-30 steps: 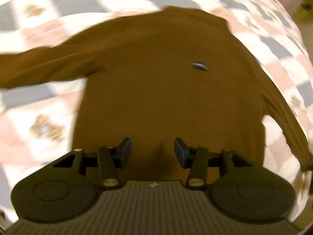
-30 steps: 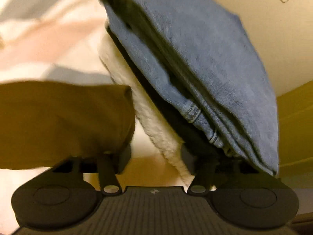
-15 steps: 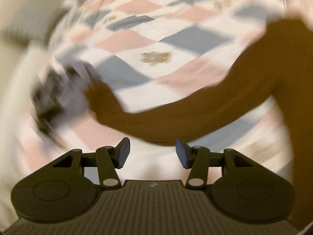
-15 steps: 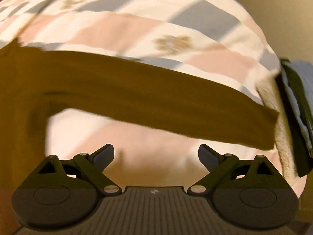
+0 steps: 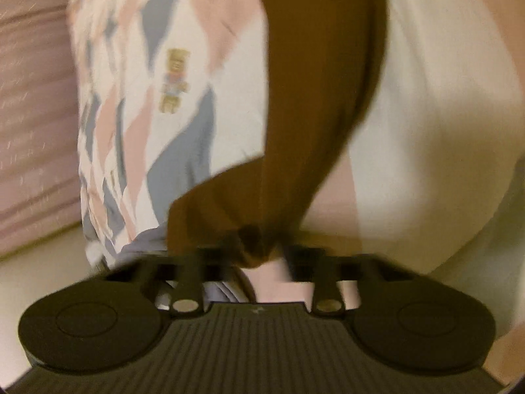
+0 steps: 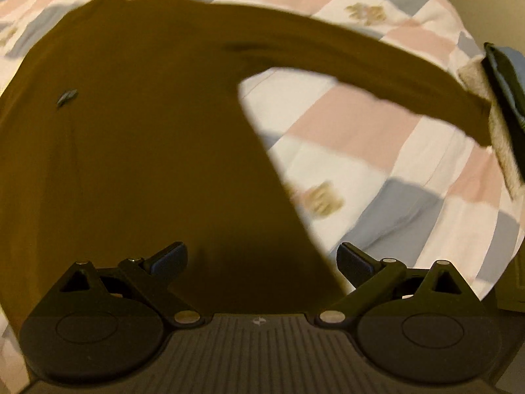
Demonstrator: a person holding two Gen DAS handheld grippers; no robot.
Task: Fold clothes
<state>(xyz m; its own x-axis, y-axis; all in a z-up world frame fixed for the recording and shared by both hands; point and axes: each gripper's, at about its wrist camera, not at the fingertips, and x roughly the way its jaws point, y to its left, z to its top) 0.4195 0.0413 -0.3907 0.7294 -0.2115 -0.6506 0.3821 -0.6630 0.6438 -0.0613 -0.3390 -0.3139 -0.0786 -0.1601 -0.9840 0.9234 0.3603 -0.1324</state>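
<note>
A brown long-sleeved sweater [image 6: 131,131] lies flat on a checked bedspread [image 6: 377,124], with a small dark tag [image 6: 67,97] on its chest. One sleeve [image 6: 361,52] stretches out to the right. My right gripper [image 6: 262,259] hovers over the sweater's lower side edge; its jaws are opening wide and grip nothing. In the left wrist view the other sleeve [image 5: 321,82] runs down the bedspread [image 5: 183,115] to my left gripper [image 5: 259,249], which is shut on the bunched cuff. The picture there is blurred.
A stack of folded clothes [image 6: 502,75], blue denim over a cream fleece, sits at the right edge of the bed by the sleeve end. In the left wrist view the bed's edge drops off on the left beside a pinkish striped surface [image 5: 32,98].
My left gripper swung from the sweater's body out to the sleeve end, rolled, and shut on the cuff. My right gripper left the folded stack, opened wide and came over the sweater's side.
</note>
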